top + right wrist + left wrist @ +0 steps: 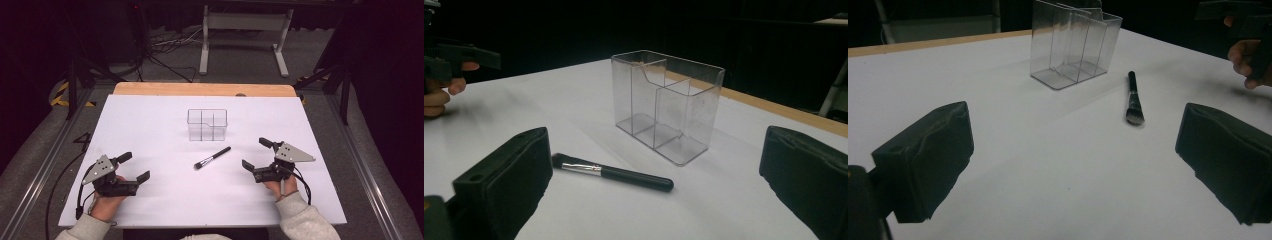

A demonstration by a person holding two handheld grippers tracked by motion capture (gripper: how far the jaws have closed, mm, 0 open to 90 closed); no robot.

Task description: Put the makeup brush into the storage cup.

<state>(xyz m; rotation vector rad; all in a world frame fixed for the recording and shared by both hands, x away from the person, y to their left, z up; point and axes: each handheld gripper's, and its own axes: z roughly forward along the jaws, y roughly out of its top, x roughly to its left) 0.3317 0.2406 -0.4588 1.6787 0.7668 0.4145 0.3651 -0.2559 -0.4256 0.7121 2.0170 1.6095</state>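
- Up high, the camera sees the whole white bench (150, 200), with a wooden strip along its far edge and dark floor with cables behind it.
- Only from up there can you see both grey sleeves coming in from the bottom.
- Close up, the left gripper view shows the brush (1134, 97) with its soft tip nearer to the camera.
- That same view shows the other hand at the top right corner.
- Over in the right gripper view, the clear box (667, 105) looks big, and you can see its walls split it into parts.
- The brush lies flat on the bench, just in front of the clear box and not touching it.
- The brush sits between the two hands, well apart from both.
- The left hand-held gripper (134, 168) rests low on the bench at the left, jaws wide open and holding nothing.
- The right hand-held gripper (256, 154) rests at the right, jaws also wide open and holding nothing.
- Both point in toward the middle.
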